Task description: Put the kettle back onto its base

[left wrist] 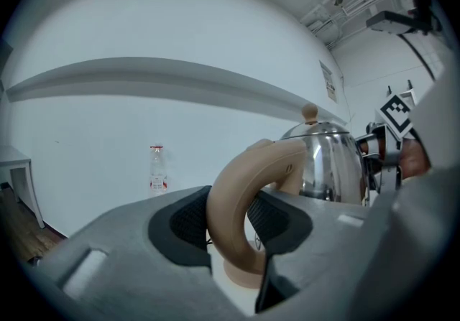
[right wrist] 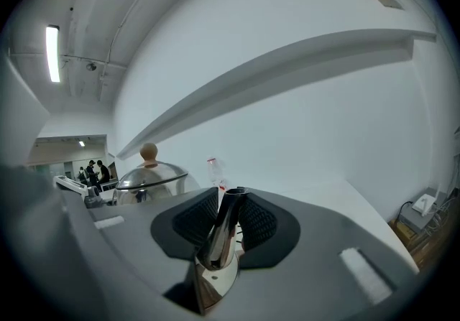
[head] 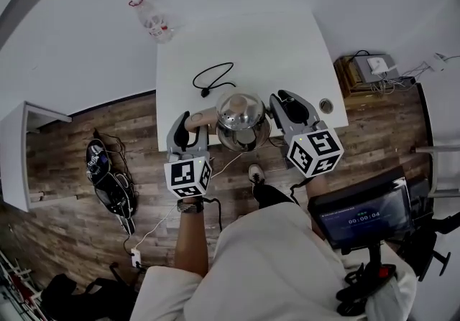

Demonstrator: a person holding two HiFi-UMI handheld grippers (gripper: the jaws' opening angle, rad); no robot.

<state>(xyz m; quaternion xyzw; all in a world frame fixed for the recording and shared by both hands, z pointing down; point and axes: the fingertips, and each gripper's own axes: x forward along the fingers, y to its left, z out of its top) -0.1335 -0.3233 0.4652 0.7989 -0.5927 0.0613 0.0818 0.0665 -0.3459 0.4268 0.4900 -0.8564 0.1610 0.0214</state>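
Left gripper clamped on beige handle; right gripper clamped on spout; steel kettle between them.

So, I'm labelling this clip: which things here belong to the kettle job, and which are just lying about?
Job: kettle; left hand-held gripper on its handle; right hand-held gripper on its spout.
Lying about: plastic bottle; small round object.

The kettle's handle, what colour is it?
The handle is beige, a pale tan all over; the left gripper view shows it best.
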